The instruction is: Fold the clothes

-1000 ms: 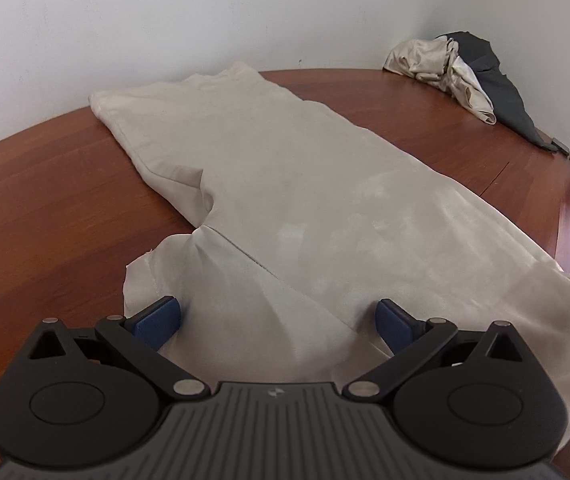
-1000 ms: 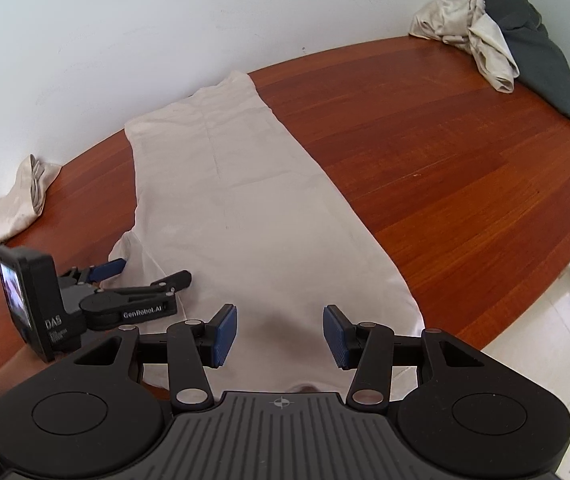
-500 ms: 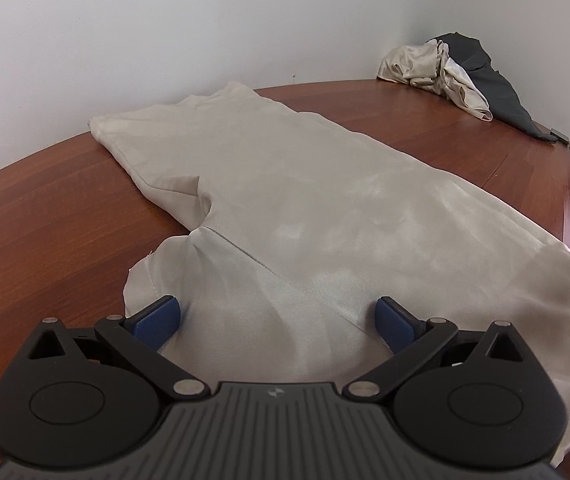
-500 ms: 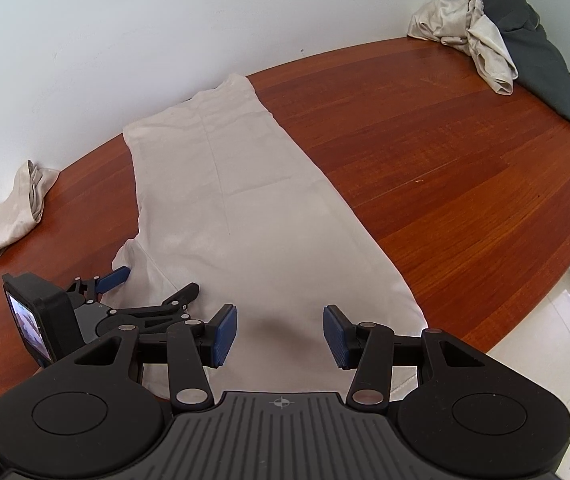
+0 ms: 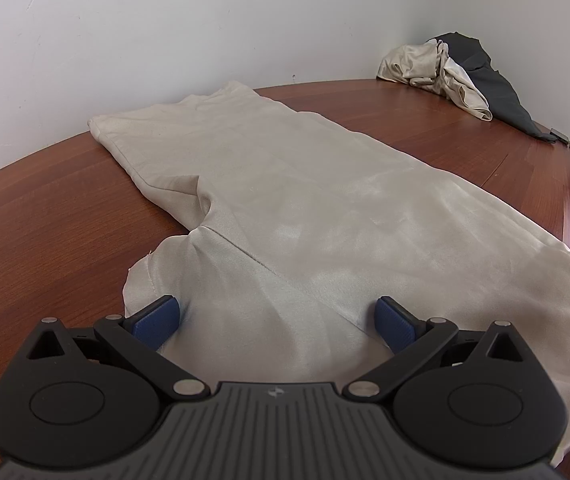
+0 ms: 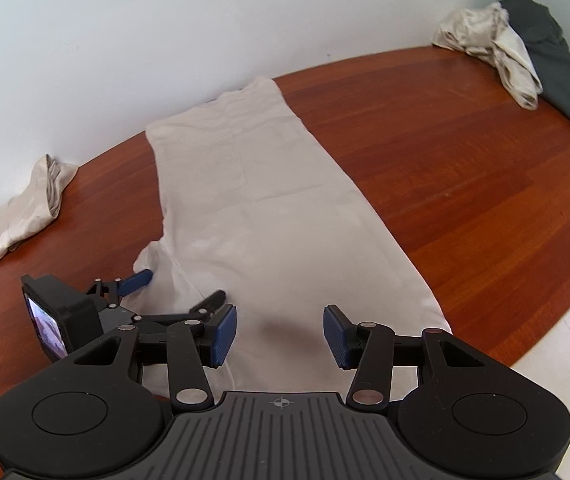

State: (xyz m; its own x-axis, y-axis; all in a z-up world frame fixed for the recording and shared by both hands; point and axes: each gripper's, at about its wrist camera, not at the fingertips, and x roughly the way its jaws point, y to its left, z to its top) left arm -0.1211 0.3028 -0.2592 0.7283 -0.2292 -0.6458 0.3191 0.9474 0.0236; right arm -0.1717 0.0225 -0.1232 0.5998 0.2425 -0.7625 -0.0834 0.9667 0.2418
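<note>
The beige garment [image 6: 269, 216] lies spread lengthwise on the tabletop [image 6: 465, 184], folding barely begun, while the left gripper [image 5: 277, 316] and right gripper [image 6: 280, 334] hover with fingers released over its near end.

Right tool [image 6: 279, 336] has lifted slightly above the beige garment [image 6: 269, 216]; left tool [image 6: 181, 286] now nearer it.

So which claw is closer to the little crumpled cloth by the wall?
Left. The left claw sits at the trousers' near corner, on the side facing the crumpled cloth. The right claw hovers over the trousers' middle, farther away.
</note>
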